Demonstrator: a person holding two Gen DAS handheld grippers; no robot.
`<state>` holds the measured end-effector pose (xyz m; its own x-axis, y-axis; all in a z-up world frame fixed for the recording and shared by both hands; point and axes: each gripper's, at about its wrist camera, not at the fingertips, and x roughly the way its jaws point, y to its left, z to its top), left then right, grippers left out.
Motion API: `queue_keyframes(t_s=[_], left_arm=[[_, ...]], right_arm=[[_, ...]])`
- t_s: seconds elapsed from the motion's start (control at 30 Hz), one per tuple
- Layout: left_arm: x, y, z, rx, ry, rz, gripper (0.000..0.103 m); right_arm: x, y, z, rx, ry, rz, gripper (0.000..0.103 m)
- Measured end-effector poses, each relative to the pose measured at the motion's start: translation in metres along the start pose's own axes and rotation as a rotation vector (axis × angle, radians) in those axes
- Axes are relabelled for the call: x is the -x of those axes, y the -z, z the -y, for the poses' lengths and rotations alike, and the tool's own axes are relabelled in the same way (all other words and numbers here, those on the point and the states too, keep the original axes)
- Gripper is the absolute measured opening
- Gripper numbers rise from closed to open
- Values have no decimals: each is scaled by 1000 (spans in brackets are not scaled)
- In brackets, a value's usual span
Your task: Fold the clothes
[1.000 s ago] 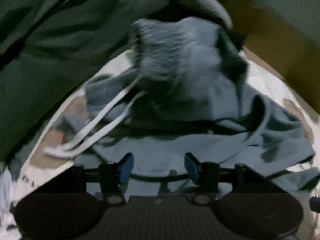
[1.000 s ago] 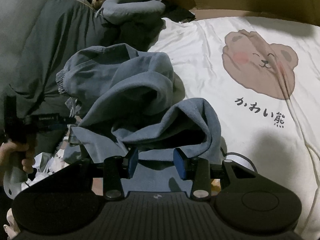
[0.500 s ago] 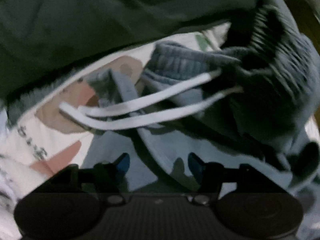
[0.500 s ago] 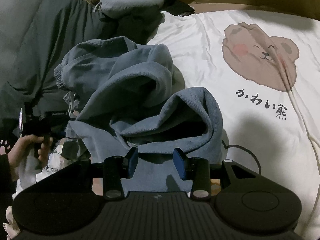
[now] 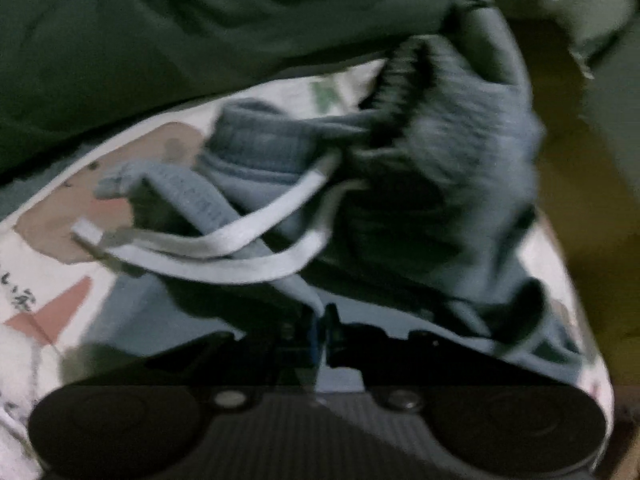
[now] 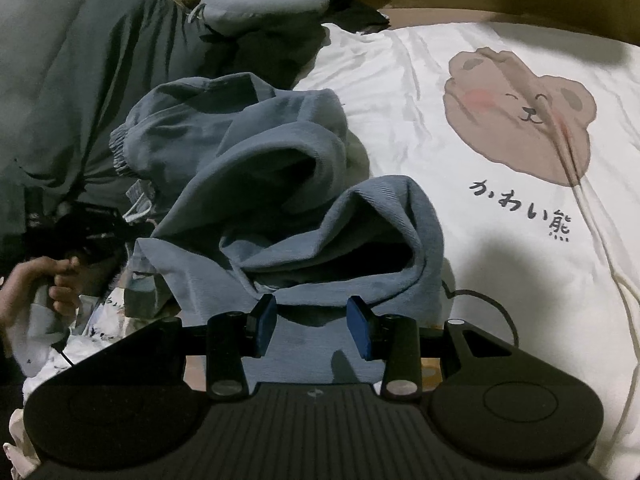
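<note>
Ribbed blue cloth trousers, smooth white bedsheet

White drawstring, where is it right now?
Left wrist view, centre-left: the white drawstring trails from the blue sweatpants' waistband across the bear-print sheet, just ahead of the shut left tongs.

Black hand-held gripper with blue fingertips.
</note>
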<state>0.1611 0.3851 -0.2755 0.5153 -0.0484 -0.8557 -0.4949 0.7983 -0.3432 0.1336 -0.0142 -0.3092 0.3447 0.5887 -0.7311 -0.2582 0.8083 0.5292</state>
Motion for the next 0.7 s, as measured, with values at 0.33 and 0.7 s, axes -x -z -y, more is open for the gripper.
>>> queue_keyframes(t_s=[0.33, 0.7], left_arm=[[47, 10, 75, -170, 129, 53, 3], [70, 19, 136, -195, 329, 18, 3]], right_arm=[[3, 2, -2, 0, -5, 7, 46], [18, -15, -14, 18, -34, 73, 46]])
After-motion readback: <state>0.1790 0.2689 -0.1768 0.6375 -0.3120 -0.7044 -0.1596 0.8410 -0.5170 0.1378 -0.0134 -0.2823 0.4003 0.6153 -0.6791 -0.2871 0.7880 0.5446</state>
